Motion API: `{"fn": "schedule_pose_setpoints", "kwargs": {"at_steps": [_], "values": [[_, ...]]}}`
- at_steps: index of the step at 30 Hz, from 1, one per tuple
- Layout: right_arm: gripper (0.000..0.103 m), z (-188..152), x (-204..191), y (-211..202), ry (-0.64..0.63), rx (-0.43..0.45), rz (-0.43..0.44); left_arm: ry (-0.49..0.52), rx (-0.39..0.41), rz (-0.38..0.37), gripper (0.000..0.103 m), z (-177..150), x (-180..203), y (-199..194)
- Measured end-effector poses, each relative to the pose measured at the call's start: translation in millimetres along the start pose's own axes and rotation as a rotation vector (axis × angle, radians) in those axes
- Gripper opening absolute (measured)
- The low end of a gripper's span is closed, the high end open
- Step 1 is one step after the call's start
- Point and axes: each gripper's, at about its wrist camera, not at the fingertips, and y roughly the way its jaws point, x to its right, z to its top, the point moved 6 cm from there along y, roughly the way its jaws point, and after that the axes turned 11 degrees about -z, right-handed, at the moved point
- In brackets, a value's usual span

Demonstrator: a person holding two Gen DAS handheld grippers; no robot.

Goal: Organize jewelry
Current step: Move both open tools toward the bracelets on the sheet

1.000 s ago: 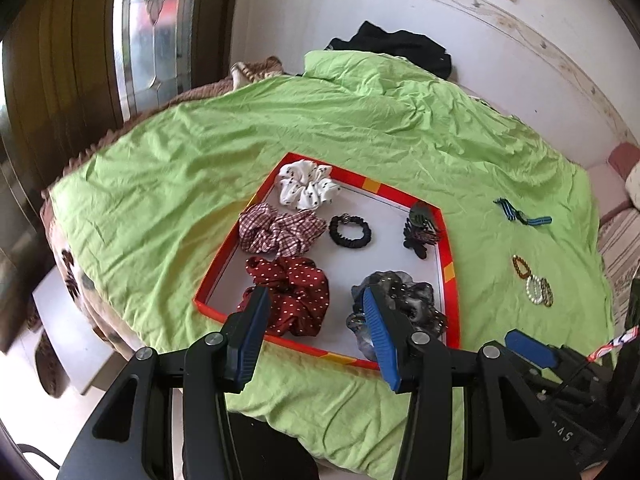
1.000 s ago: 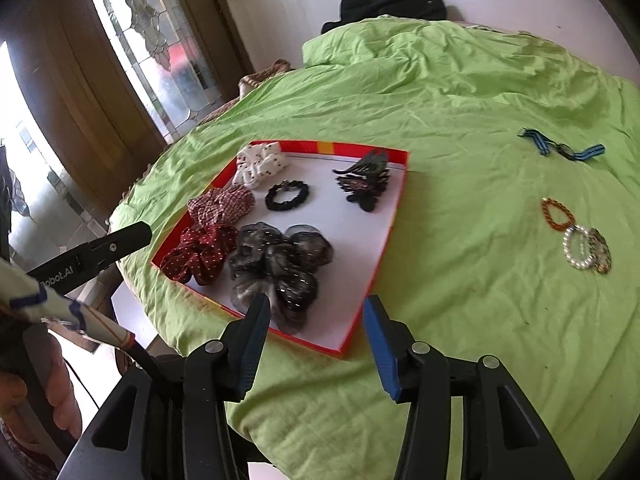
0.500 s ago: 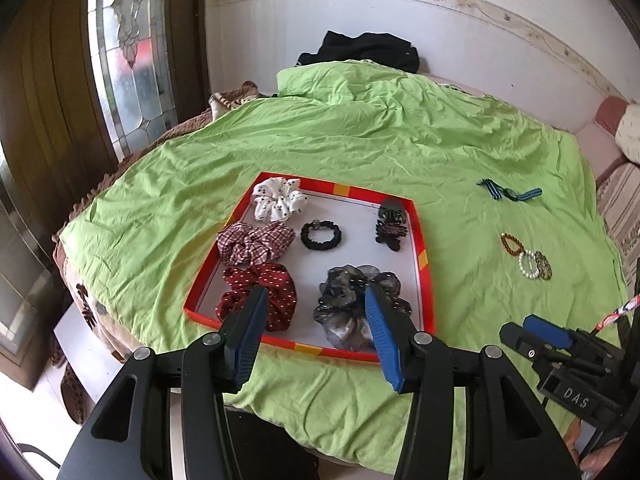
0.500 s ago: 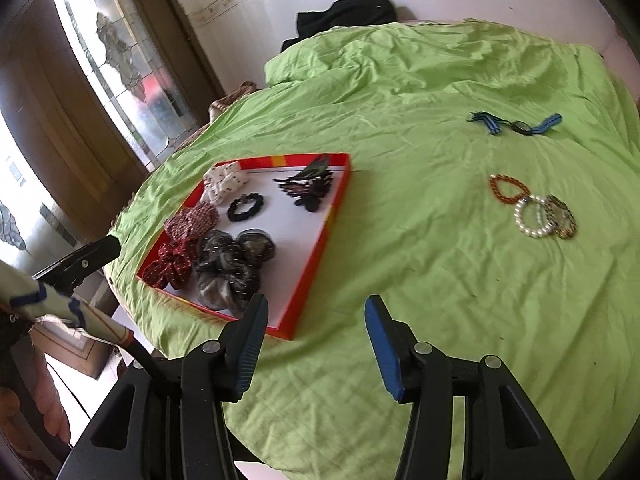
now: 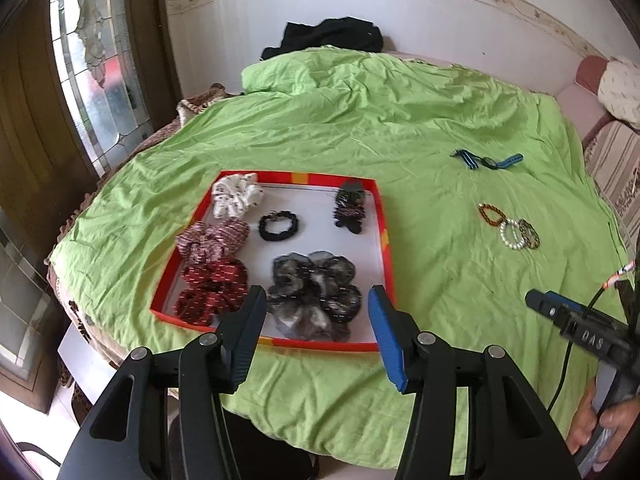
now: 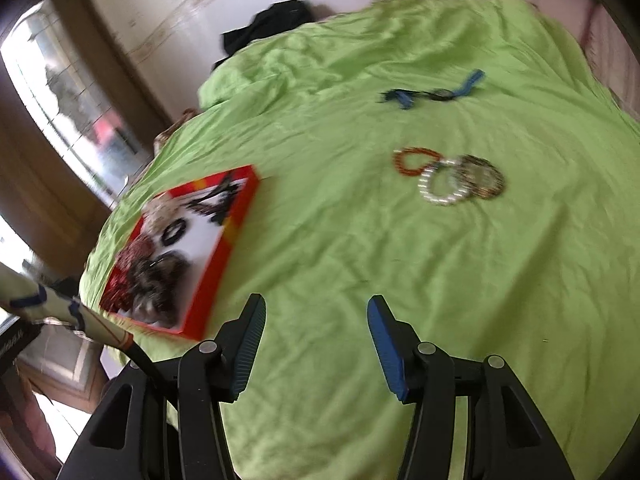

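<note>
Left gripper: jaws spread, empty, hanging above the near edge of the red-rimmed white tray.
Right gripper: jaws spread, empty, over bare green bedsheet.
Tray contents: grey gauzy scrunchie nearest; further scrunchies and a black hair clip beyond.
Loose jewelry: white pearl bracelet touching an orange beaded bracelet and a dark beaded bracelet, well right of the tray.
Farther: blue striped ribbon tie.
Advice: probably approach the pearl bracelet low, pinching one rim only to avoid dragging its neighbours.

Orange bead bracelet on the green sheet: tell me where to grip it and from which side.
Grip the orange bead bracelet on its free left arc, coming from above with one finger inside the loop. It lies flat, and its right side meets the white pearl bracelet, so that end risks dragging both. The right gripper is open.
</note>
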Motion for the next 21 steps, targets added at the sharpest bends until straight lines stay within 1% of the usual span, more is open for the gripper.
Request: {"fn": "schedule_pose_setpoints", "kwargs": {"at_steps": [8,14,21], "values": [[0.057,9.0,72.0,5.5,0.103,0.022,-0.096,0.045,-0.063,-0.047,0.052,1.6,42.9,32.2],[0.057,20.4,111.4,10.9,0.126,0.037,-0.162,0.072,-0.104,-0.082,0.052,5.0,74.2,61.9],[0.058,28.0,150.5,16.8,0.163,0.034,-0.214,0.050,-0.161,-0.127,0.052,7.8,95.7,100.6]]}}
